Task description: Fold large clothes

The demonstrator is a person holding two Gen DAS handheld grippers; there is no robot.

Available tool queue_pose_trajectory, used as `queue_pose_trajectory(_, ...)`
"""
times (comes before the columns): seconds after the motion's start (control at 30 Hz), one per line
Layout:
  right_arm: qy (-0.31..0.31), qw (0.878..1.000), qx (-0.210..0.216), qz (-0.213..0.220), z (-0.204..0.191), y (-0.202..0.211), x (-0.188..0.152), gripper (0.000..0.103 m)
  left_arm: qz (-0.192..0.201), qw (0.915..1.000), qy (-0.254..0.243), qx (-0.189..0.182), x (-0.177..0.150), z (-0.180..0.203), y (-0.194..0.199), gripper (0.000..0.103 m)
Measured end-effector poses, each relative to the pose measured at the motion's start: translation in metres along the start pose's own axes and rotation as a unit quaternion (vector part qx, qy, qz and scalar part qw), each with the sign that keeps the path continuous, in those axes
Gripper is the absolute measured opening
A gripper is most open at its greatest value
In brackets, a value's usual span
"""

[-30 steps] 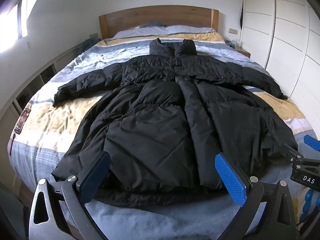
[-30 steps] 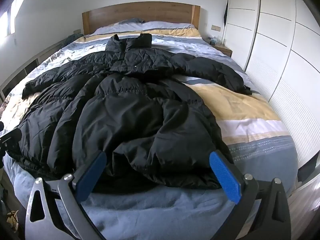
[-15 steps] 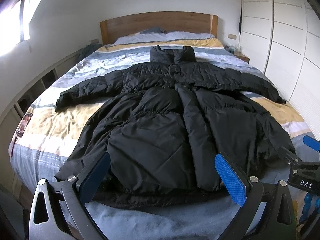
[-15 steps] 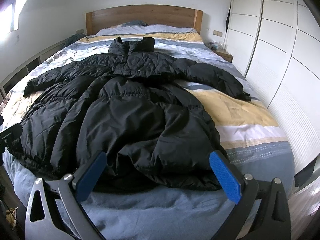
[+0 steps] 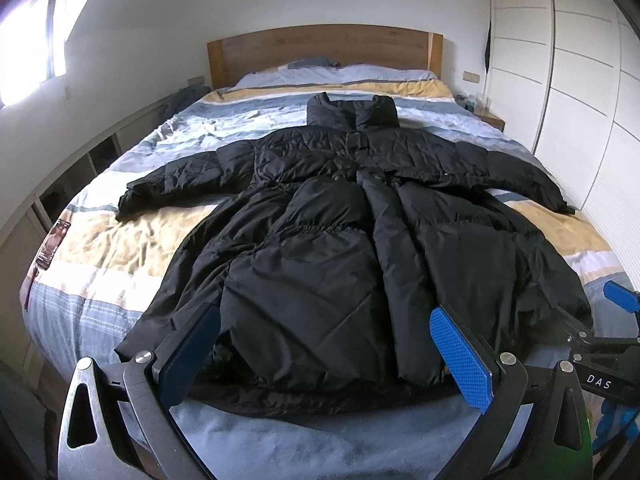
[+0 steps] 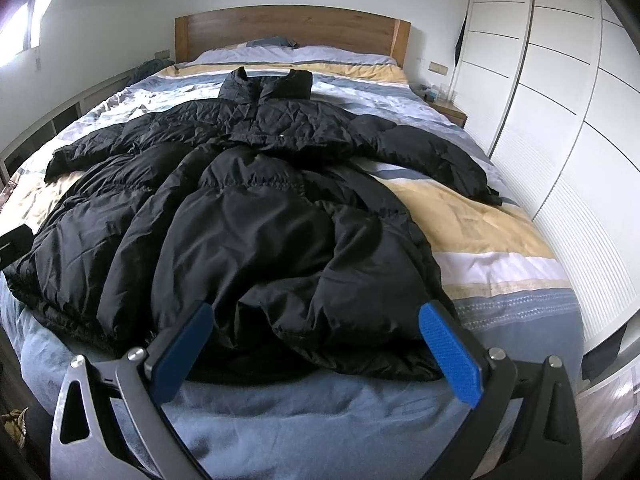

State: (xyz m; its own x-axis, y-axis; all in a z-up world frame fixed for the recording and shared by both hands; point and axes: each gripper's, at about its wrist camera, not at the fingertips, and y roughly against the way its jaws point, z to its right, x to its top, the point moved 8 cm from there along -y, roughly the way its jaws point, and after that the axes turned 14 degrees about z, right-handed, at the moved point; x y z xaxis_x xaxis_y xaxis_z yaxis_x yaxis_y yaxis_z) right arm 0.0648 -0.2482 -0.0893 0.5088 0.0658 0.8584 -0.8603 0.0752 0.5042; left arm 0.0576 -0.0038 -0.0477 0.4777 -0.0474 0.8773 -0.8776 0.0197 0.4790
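Across the bed (image 5: 120, 264), left to right: black puffer coat (image 5: 340, 248) lies face up and spread out, collar toward the wooden headboard (image 5: 324, 50), hem at the near foot edge, nothing folded yet.

Left sleeve (image 5: 180, 176) lies flat out toward the window side, clear of the body. Left gripper (image 5: 324, 350) hovers over the hem's left-centre, fingers spread wide, holding nothing. Hem here is fairly flat.

Risks, same order:
- Left: shell looks slick and puffy. A shallow pinch likely grabs only the top layer, so the lining stays behind and the fold skews.
- Centre: trapped air and loft. A folded panel will probably spring back open unless pressed down.
- Right: right gripper (image 6: 316, 354) also spread and empty, over a bunched, heaped hem corner (image 6: 340, 320). Grabbing into that lump probably catches a random wrinkle, not the true edge, giving an uneven fold line.
- Far right: right sleeve (image 6: 432, 160) lies out toward the wardrobe (image 6: 560, 100) side of the bed, cuff near the edge. Dragging the body could pull it off.
- Both grippers sit close together, judging by the left view; a crossing move risks a clash.
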Motion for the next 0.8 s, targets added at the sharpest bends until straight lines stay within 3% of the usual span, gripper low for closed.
queue_pose_trajectory(0.8, -0.007, 1.000, -0.005, 0.008, 0.014, -0.021, 0.026, 0.103, -0.032, 0.9995, -0.002, 0.004, 0.002, -0.001, -0.027, 0.103)
